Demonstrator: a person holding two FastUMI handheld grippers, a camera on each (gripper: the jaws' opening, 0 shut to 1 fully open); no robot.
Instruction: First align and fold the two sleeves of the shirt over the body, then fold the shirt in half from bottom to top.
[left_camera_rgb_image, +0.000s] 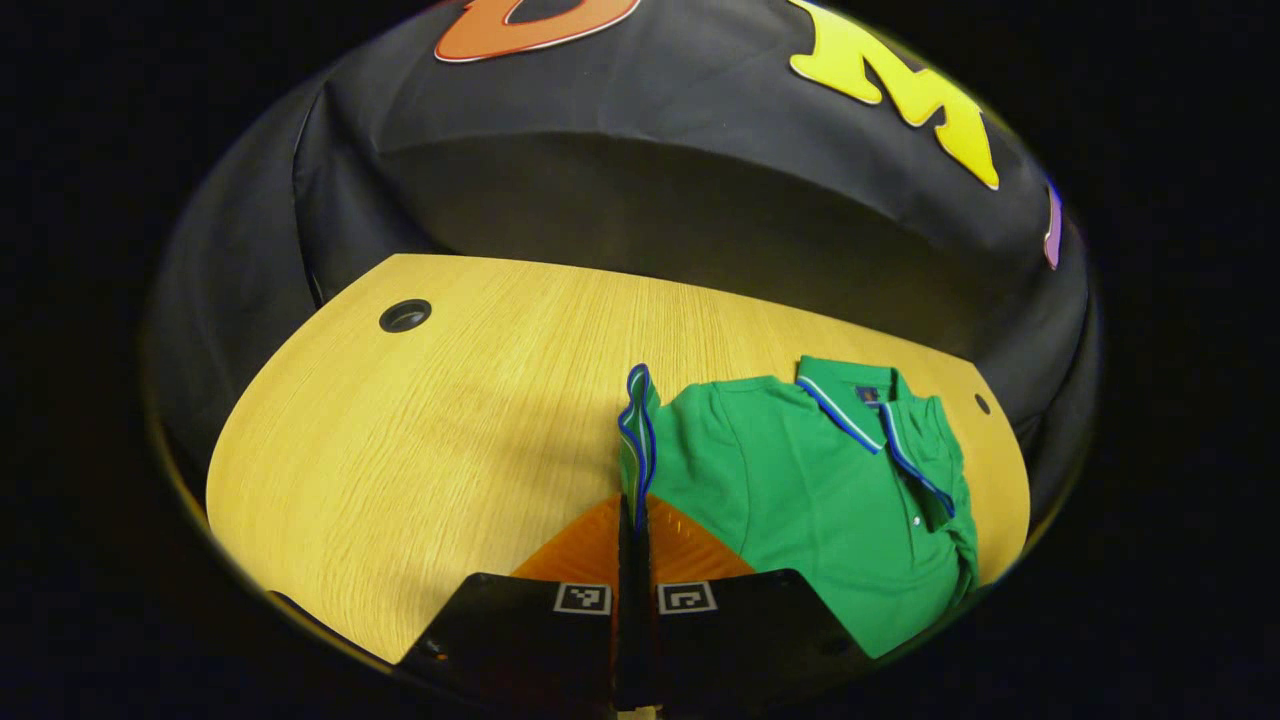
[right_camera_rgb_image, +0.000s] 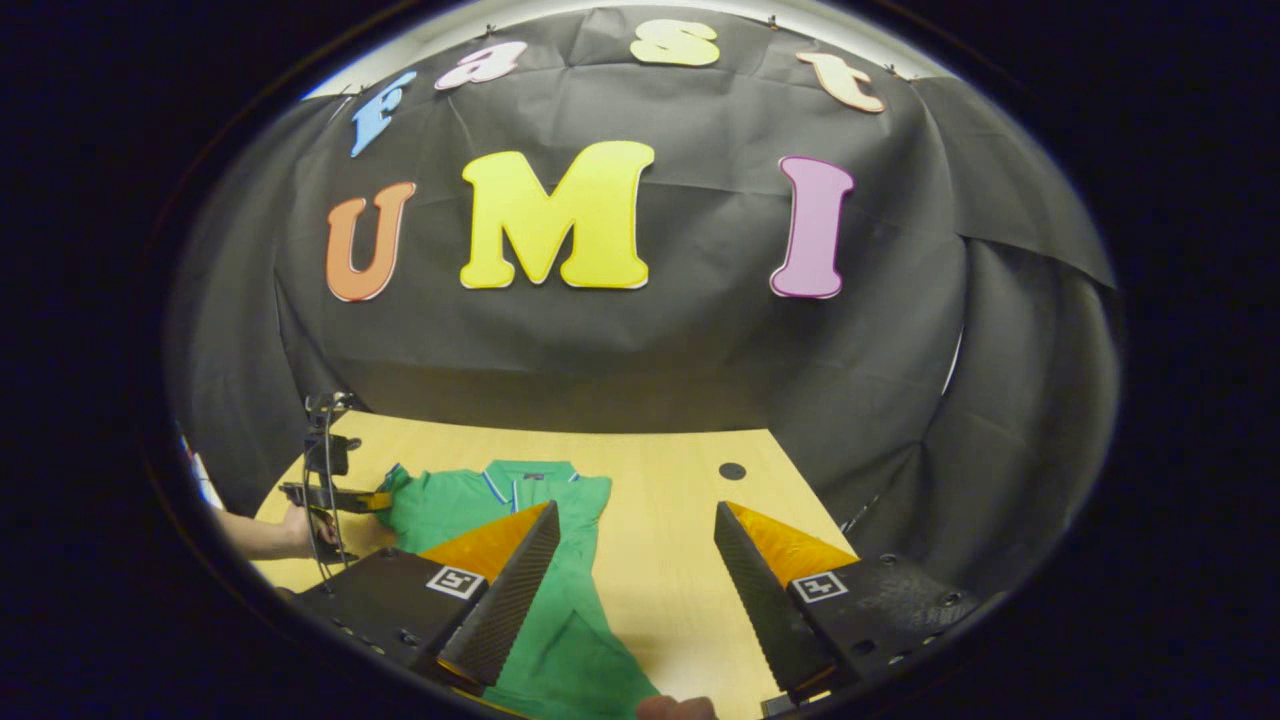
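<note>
On the wooden table (left_camera_rgb_image: 420, 450), left claw (left_camera_rgb_image: 634, 520) clamps the green shirt's (left_camera_rgb_image: 800, 490) sleeve (left_camera_rgb_image: 636, 430); right claw (right_camera_rgb_image: 632, 560) gapes apart.

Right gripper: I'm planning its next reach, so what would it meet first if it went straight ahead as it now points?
Probably bare table. The right gripper is open, the shirt lies off its left finger, and the wood runs ahead to the booth wall. Depth is unclear.

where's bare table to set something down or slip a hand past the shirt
In the left gripper view, the widest bare table lies between the cable hole and the pinched sleeve. In the right gripper view, a bare strip runs from the shirt to the far hole. It is crowded around the left gripper.
</note>
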